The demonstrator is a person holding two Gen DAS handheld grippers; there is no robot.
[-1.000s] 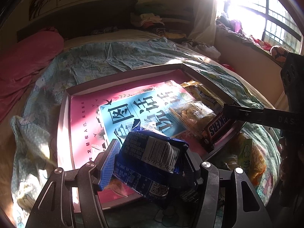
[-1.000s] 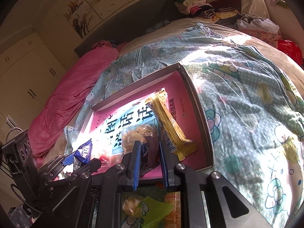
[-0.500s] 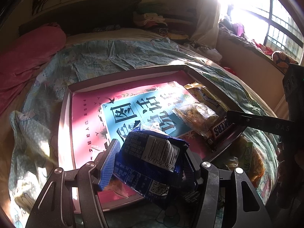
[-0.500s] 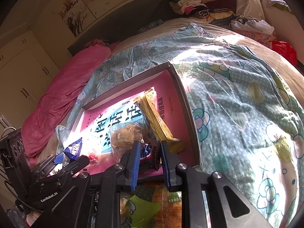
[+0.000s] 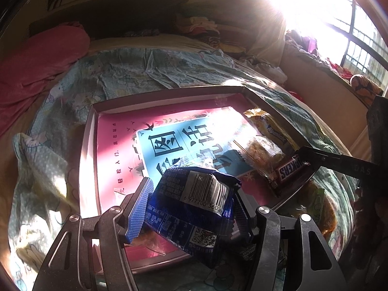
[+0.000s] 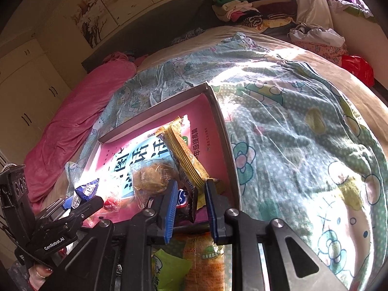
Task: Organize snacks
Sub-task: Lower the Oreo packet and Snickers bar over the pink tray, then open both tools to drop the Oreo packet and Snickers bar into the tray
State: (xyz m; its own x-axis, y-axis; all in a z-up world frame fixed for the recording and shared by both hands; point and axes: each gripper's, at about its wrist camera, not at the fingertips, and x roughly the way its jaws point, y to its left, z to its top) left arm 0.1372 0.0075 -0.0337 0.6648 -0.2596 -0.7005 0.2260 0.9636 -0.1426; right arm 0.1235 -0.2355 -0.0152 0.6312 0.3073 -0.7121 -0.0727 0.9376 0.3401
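Note:
A shallow grey tray with a pink and blue printed floor lies on the bed. My left gripper is shut on a dark blue snack packet over the tray's near edge. My right gripper has its jaws parted around a Snickers bar, which rests at the tray's near right corner. A clear bag of biscuits and a long yellow wafer pack lie beside the bar in the tray.
Orange and green snack packs lie on the quilt just outside the tray below my right gripper. A pink blanket lies at the left. Folded clothes are piled at the bed's head. A bright window is at the right.
My right gripper's jaws have opened wider, and the Snickers bar now lies lower in the tray corner. My left gripper has held the blue packet still.

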